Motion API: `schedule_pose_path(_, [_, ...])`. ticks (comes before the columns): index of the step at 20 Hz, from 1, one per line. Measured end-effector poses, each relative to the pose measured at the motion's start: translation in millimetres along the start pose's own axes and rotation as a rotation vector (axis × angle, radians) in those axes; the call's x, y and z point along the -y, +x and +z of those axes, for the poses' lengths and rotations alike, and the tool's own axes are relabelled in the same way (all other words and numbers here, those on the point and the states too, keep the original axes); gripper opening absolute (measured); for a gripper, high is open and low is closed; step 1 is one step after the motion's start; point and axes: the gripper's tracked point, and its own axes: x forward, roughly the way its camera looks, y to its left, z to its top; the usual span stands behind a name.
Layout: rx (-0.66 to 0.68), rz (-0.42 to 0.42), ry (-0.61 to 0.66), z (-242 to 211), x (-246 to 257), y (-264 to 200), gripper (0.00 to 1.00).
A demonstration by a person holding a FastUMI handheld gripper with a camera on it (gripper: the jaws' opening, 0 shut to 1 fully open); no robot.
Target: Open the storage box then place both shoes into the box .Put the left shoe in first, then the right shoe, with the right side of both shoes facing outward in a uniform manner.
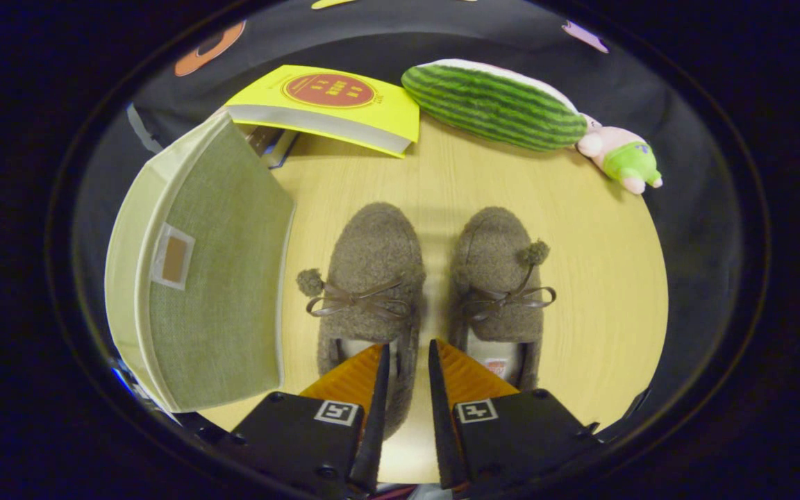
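1. Presently, storage box [198, 278]: fabric-sided, lid on and shut, with a small label window on the lid. It stands on the table [601, 278] ahead of the fingers and off to their left, just beside the left shoe. Judged untouched; opening it is the step in hand.
2. Left shoe [371, 278]: fuzzy slipper with bow and pompom, toe pointing away from the fingers, heel toward them. Its long axis runs in line with the fingers.
3. Right shoe [501, 274]: matching slipper, parallel to the first, a narrow strip of table between the two.
4. Gripper [408, 361]: held above the heel ends of the pair, its midline over the strip between them. The fingers stand a narrow way apart, with nothing between them and touching nothing that can be seen.
5. Governing relation: the box lies to the left of the fingers, not ahead; the coming move likely calls for a swing leftward toward the lid's edge.
6. Sundries beyond the shoes: yellow book [330, 104], watermelon plush [494, 104], small pink and green toy [622, 158].
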Motion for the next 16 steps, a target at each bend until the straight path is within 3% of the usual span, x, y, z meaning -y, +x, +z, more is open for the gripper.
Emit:
schedule_pose_path(2, [-0.010, -0.006, -0.007, 0, -5, 6, 0.27])
schedule_pose_path(6, [-0.003, -0.045, 0.006, 7, 4, 35, 0.23])
schedule_pose_path(7, [-0.020, -0.018, 0.023, 5, 2, 41, 0.22])
schedule_pose_path(10, [0.006, 0.017, 0.031, 9, 1, 38, 0.06])
schedule_pose_path(16, [-0.006, 0.069, 0.070, 7, -13, -15, 0.06])
